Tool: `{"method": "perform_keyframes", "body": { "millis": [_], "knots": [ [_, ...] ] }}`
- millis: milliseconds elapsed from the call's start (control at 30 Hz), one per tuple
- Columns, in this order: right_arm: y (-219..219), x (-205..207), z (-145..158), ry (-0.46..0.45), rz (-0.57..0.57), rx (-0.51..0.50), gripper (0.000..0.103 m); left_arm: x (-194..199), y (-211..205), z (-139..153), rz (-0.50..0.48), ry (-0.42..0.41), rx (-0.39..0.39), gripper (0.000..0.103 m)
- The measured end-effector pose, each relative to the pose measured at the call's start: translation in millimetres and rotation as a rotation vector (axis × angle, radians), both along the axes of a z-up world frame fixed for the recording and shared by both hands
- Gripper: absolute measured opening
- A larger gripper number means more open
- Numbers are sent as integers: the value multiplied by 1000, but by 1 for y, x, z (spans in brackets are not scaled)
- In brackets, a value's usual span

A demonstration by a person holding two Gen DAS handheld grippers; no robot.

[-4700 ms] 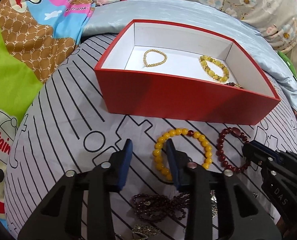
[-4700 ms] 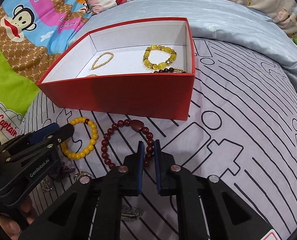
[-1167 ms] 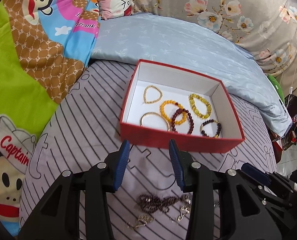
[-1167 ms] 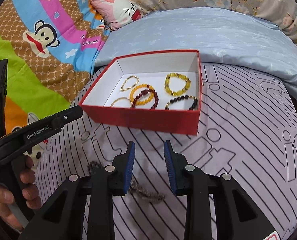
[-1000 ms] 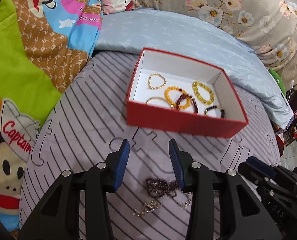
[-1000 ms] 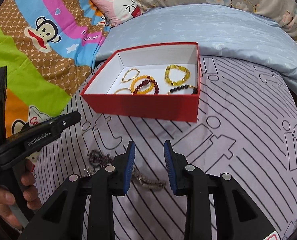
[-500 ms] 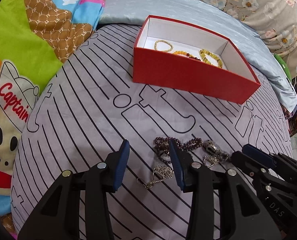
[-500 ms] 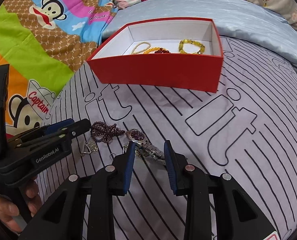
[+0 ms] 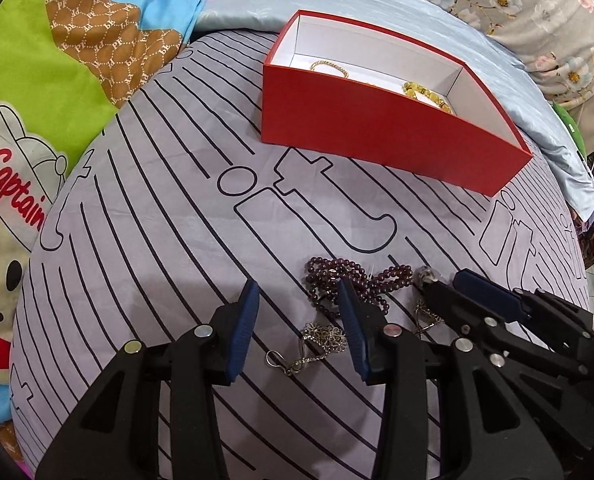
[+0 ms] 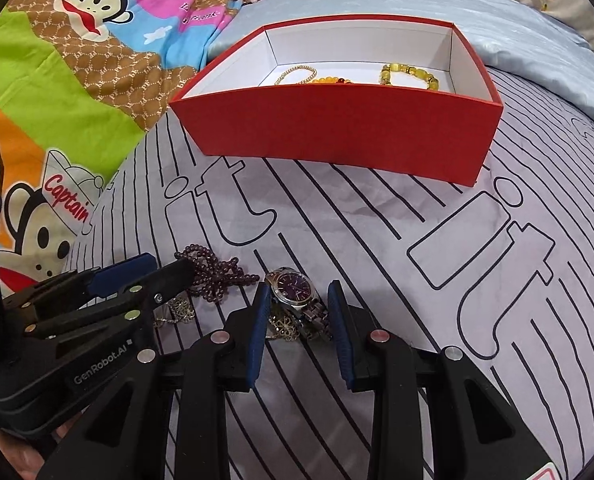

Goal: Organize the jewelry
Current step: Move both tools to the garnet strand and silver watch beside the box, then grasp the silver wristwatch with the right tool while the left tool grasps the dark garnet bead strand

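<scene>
The right gripper (image 10: 297, 322) is spread wide with the watch (image 10: 295, 298) between its fingers on the bed (image 10: 377, 240). Close on the case, not the trailing band (a chain lies tangled beneath). The left gripper (image 9: 297, 320), also released, straddles the silver chain (image 9: 313, 344).

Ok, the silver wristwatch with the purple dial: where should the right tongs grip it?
Take the silver wristwatch with the purple dial across its metal band just below the case, from straight above. It lies flat and face up between the open right tongs, and the band is narrower than the round case, though a filigree chain lies under it.
</scene>
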State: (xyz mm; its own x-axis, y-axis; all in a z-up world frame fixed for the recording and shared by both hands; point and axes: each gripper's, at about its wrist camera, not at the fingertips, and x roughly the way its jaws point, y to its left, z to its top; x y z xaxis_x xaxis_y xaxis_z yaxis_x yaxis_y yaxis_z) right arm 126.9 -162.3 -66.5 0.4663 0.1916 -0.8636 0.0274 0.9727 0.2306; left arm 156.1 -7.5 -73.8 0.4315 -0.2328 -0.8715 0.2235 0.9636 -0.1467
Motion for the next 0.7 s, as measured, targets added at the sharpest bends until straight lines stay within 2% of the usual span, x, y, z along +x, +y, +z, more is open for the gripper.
{"method": "perform_keyframes", "body": {
  "millis": [67,133,367,567,700],
  "knots": [
    [-1,1,-1,-7,-4,-17,23,0,0,-1,0,2,-2,39],
    [-3,0,-1,-11,-9,-29,22,0,1,0,-3,2,-3,40],
    [-24,-4,-1,-8,-83,-18,21,-2,-5,3,-26,-2,-23,41],
    [-22,-3,0,-18,-76,-35,25,-3,-16,-1,-44,-12,-9,43],
    [-17,-3,0,-37,-56,-76,23,-3,-17,-1,-44,-11,-8,43]
  ]
}}
